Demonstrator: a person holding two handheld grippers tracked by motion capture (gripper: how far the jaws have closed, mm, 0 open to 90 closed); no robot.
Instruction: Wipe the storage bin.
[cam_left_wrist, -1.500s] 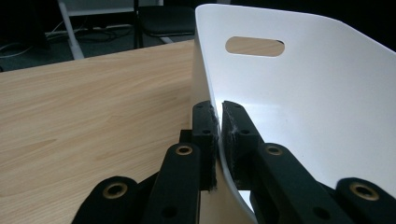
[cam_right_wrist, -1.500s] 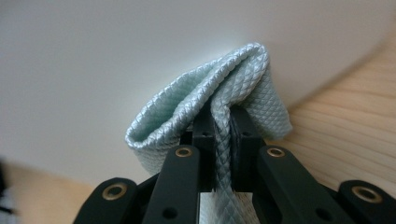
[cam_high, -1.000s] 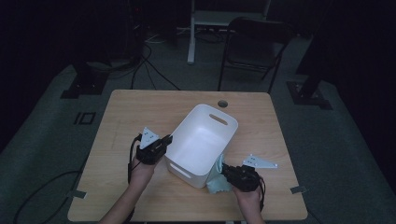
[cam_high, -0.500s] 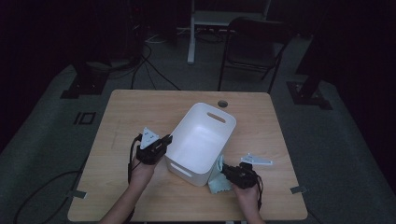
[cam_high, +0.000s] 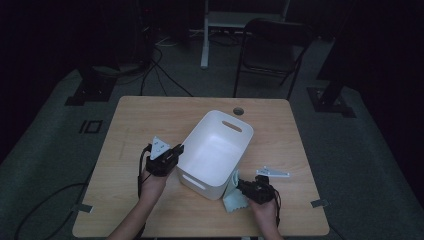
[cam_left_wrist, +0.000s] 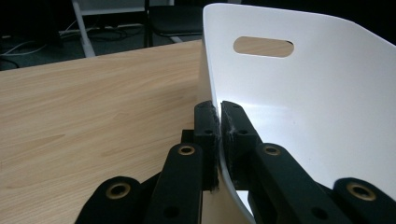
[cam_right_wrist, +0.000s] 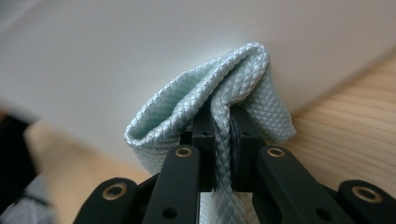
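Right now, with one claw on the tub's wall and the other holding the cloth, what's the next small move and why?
Probably rub the pale green textured cloth along the white plastic tub: the right claw pinches it against the tub's outer wall, while the left claw clamps the rim and steadies it.

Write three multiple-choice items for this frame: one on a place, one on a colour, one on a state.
1. Where is the left gripper clamped?
A. on the white bin's rim
B. on the table edge
C. on a chair

2. What colour is the cloth?
A. red
B. pale blue-green
C. black

3. How is the right gripper?
A. wide open
B. lying loose on the table
C. shut on the cloth

Key: 1 A, its jaws pinch the bin wall in the left gripper view; 2 B, seen in the right gripper view; 3 C, the cloth is pinched between its jaws.
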